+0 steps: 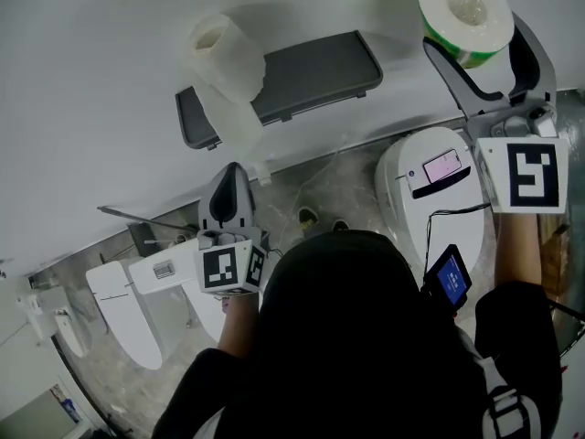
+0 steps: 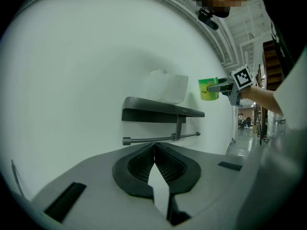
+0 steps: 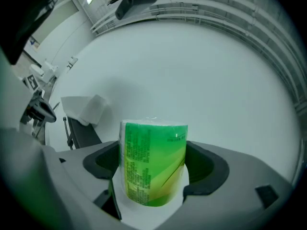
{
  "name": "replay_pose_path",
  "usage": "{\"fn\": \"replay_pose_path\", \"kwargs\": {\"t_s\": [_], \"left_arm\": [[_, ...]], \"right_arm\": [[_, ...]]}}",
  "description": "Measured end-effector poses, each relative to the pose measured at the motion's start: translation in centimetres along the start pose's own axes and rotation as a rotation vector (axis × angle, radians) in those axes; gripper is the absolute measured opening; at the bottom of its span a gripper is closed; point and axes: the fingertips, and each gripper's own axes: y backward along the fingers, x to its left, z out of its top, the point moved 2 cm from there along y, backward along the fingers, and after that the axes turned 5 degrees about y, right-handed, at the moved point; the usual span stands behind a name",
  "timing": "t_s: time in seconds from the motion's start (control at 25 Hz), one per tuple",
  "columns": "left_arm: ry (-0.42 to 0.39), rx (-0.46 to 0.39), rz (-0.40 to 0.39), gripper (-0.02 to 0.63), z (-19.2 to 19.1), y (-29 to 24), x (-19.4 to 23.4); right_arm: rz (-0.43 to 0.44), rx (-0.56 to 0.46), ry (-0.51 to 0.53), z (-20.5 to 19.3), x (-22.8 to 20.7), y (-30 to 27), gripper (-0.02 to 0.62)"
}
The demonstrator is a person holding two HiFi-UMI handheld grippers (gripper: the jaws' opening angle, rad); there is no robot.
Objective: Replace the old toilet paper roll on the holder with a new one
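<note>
We find the left tongs [image 2: 154, 148] pressed together, empty, parked below the holder [image 1: 315, 73]. The old roll [image 1: 224, 53] apparently lies loose on its shelf (rod [image 2: 160, 138] bare). The right tongs [image 1: 475, 51] pinch the new roll [image 1: 464, 9], raised right of the holder, ready for fitting.

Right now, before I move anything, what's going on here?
A person is swapping toilet paper with two handheld grippers. The right gripper is shut on a new green-wrapped roll, raised near the wall to the right of the holder. The left gripper is shut and empty, below the holder. A white roll sits on the holder's shelf; the bar underneath is bare.
</note>
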Motion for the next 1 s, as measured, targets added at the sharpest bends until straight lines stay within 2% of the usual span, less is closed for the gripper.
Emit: {"fn": "replay_pose_path", "kwargs": {"t_s": [0.2,0.36,0.48,0.72,1.0], "left_arm": [[-0.023,0.007,-0.001,0.023,0.2,0.3,-2.0],[-0.038,0.022,-0.005,0.023,-0.4,0.7,-3.7],[-0.049,0.018,0.005,0.023,-0.6,0.8,-4.4],[-0.086,0.019,0.03,0.023,-0.7,1.8,-5.6],[-0.087,0.036,0.032,0.023,-0.5,2.2,-5.9]], "right_arm": [[0.002,0.106,0.162,-4.3,0.2,1.8,0.403],[0.03,0.211,0.192,-8.5,1.8,3.0,0.403],[0.046,0.224,0.219,-10.8,3.2,3.0,0.403],[0.089,0.239,0.341,-14.1,6.2,3.3,0.403],[0.142,0.273,0.476,-16.0,10.5,2.8,0.403]]}}
